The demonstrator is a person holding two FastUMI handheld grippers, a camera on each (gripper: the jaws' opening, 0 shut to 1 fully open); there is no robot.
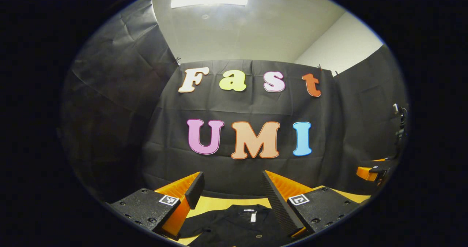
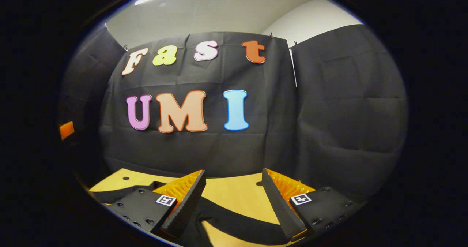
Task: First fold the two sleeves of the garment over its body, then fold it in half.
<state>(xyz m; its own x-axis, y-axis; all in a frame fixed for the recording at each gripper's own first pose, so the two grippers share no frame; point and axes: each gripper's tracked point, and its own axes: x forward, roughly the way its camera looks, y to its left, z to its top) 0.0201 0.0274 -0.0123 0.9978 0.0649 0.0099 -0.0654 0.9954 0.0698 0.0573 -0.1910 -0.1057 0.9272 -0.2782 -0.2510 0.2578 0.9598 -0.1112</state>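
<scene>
Black cloth of the garment (image 1: pixel 234 225) lay just under my left gripper (image 1: pixel 233 188), between and below its two fingers, which stood wide apart and held nothing. I saw there the collar with a small white label (image 1: pixel 252 216) at the neck, and one button (image 1: pixel 259 236) lower on the front. The gripper hovered above the cloth; I could not see any finger touching it. The garment was spread on a yellow wooden table (image 1: pixel 215 204), whose bare surface showed just ahead of the collar. Farther out, at the far right edge of this view, the right gripper (image 1: pixel 371 173) appeared, small and partly cut off.

In the right gripper view, my right gripper (image 2: pixel 234 188) was open too, the fingers spread and empty. Just below them a sleeve (image 2: pixel 237 221) of the garment ran across the table (image 2: pixel 234 192) as a long dark band, passing under the gap between the fingers. Another dark part of the garment (image 2: pixel 120 193) lay to the left of the left finger, flat on the wood. Ahead of the fingers the table was bare, with a small dark hole (image 2: pixel 259 183) in it near the right finger and another (image 2: pixel 125 178) further to the left. Behind the table hung the black booth wall (image 2: pixel 329 130).
</scene>
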